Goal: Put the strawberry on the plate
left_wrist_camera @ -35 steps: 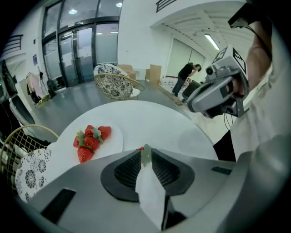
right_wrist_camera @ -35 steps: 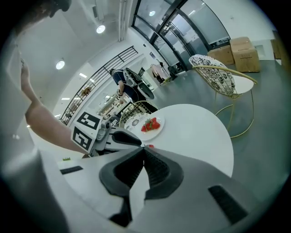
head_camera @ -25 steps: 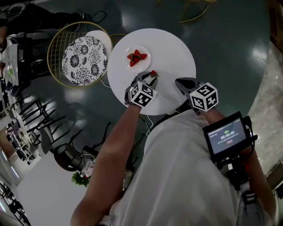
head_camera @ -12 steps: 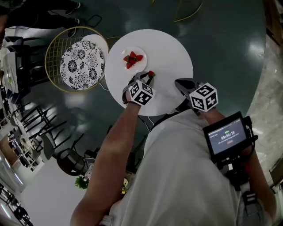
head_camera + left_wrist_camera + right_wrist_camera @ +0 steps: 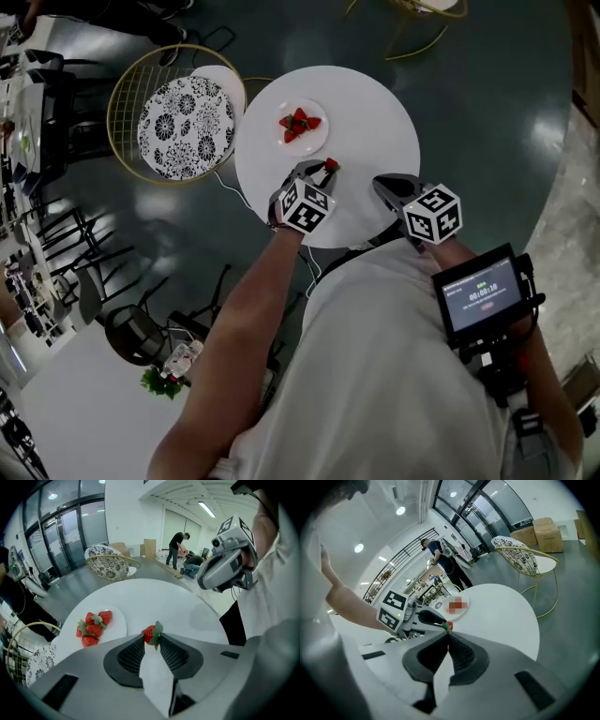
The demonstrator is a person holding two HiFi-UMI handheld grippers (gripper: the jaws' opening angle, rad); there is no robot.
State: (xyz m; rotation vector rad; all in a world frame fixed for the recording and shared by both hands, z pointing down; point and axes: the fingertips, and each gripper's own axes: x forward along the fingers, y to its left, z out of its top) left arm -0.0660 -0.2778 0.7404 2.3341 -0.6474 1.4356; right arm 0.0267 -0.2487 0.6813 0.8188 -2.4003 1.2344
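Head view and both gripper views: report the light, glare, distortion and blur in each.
Head view: dim overall, the white table the brightest thing, pale glare patches on the dark floor. Left gripper view: bright, fisheye-bent with black corners; the single strawberry is sharp. Right gripper view: same bend, ceiling lights flare, a mosaic patch hides what lies on the plate.

left gripper (image 5: 152, 638) fingers (image 5: 132, 653) have just closed onto the strawberry (image 5: 148, 633).
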